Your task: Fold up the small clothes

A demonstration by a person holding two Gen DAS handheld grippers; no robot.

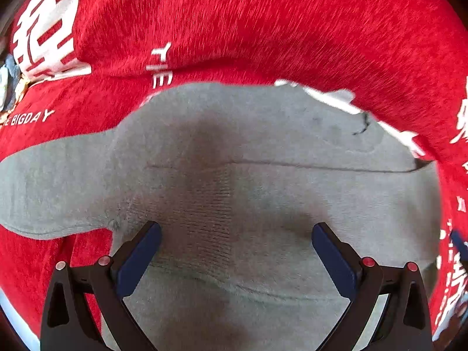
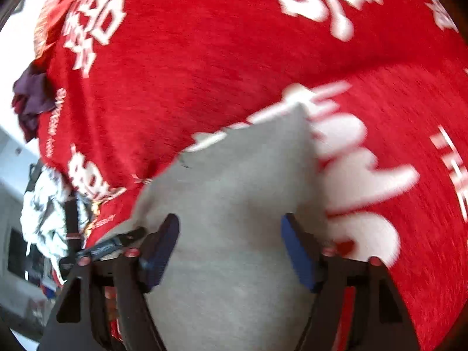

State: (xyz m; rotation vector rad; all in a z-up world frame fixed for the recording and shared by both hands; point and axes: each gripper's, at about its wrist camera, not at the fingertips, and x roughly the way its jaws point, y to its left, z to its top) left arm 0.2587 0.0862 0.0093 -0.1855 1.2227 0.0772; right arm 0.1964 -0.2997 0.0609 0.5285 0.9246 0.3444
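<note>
A grey sock (image 1: pixel 248 158) lies flat on a red cloth (image 1: pixel 263 23) with white lettering, its toe end pointing left and a fold line across its middle. My left gripper (image 1: pixel 236 235) is open, its blue pads on either side of the sock's ribbed part, just above it. In the right wrist view the same grey sock (image 2: pixel 234 193) fills the lower middle, one corner pointing up right. My right gripper (image 2: pixel 229 229) is open over the sock, holding nothing. Both views are blurred by motion.
The red cloth (image 2: pixel 204 58) covers the whole work surface. A pile of other clothes, purple (image 2: pixel 30 99) and white patterned (image 2: pixel 46 213), lies at its left edge. A patterned item (image 1: pixel 7 82) shows at the far left of the left wrist view.
</note>
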